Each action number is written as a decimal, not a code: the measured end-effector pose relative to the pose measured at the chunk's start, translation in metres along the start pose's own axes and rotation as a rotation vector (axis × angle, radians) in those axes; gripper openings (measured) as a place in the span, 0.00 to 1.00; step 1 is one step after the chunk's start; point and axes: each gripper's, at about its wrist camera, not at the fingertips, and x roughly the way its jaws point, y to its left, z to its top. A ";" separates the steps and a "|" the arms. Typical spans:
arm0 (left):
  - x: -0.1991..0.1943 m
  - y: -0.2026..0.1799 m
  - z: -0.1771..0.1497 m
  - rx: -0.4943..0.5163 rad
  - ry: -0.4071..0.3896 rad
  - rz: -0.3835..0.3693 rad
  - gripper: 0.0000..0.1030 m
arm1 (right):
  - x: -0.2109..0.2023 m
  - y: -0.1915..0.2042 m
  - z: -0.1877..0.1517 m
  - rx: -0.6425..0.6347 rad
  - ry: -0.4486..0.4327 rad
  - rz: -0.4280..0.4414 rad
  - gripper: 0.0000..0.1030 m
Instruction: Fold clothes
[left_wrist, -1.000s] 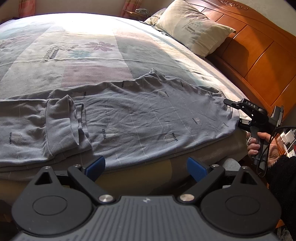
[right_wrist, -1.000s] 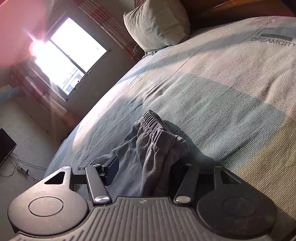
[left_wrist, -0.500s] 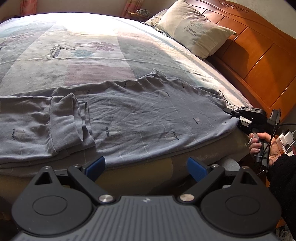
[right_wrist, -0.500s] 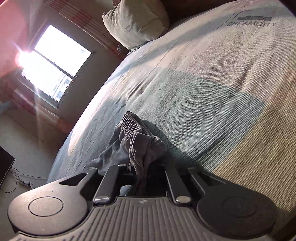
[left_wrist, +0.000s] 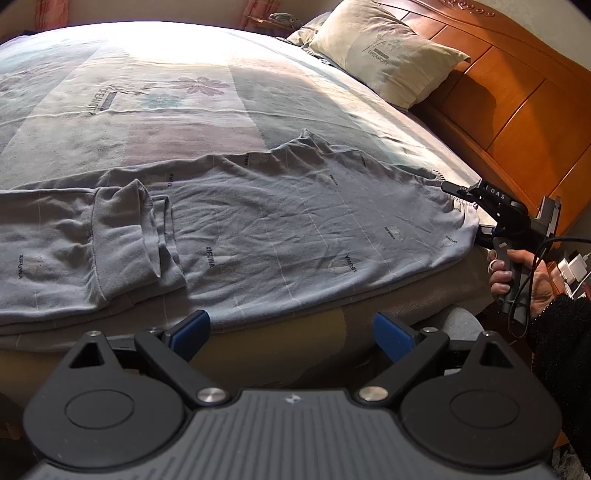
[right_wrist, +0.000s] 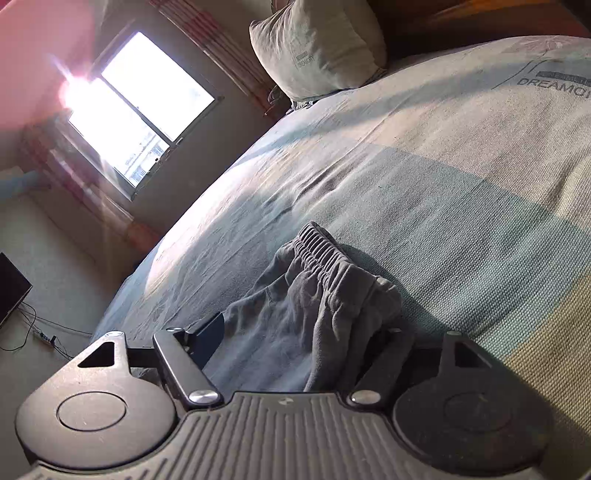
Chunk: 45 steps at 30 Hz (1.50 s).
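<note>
**Q:** Sunlit bedroom, by the look of it?

**A:** Yes. Light from a window (right_wrist: 140, 107) at ten o'clock in the right wrist view washes over a bed (left_wrist: 184, 122) with a patchwork cover printed "DREAMCITY". A pillow (left_wrist: 384, 48) leans on the wooden headboard (left_wrist: 517, 99) at about one o'clock in the left wrist view.

**Q:** Where is the clothing?

**A:** A pair of grey-blue trousers (left_wrist: 277, 229), printed with "XIFUWA", lies spread flat along the near edge of the bed. Its leg end (left_wrist: 122, 236) at nine o'clock is turned back on itself. The elastic waistband (right_wrist: 325, 254) is at three o'clock in the left wrist view, bunched up.

**Q:** What is the left gripper doing?

**A:** The left gripper (left_wrist: 291, 332) has its blue-padded fingers (left_wrist: 192, 328) spread wide with nothing between them. It sits off the bed edge at six o'clock, just short of the trouser hem.

**Q:** And the right?

**A:** The right gripper (right_wrist: 306, 343) is held by a hand (left_wrist: 521, 273) in a dark sleeve (left_wrist: 561, 339). Its jaws stand apart, and the gathered waistband cloth lies heaped between them. The right-side finger is hidden under the fabric, so I cannot tell whether anything is truly pinched; the fingers are clearly not pressed together.
</note>
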 end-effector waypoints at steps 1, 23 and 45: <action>0.001 0.001 0.000 -0.005 0.002 -0.001 0.92 | -0.002 -0.006 0.000 0.007 -0.002 -0.002 0.58; -0.014 0.007 0.004 0.012 -0.034 0.029 0.92 | -0.019 0.038 0.005 -0.090 0.001 -0.139 0.14; -0.032 0.035 -0.002 -0.047 -0.087 -0.017 0.92 | -0.011 0.136 -0.010 -0.390 0.070 -0.128 0.21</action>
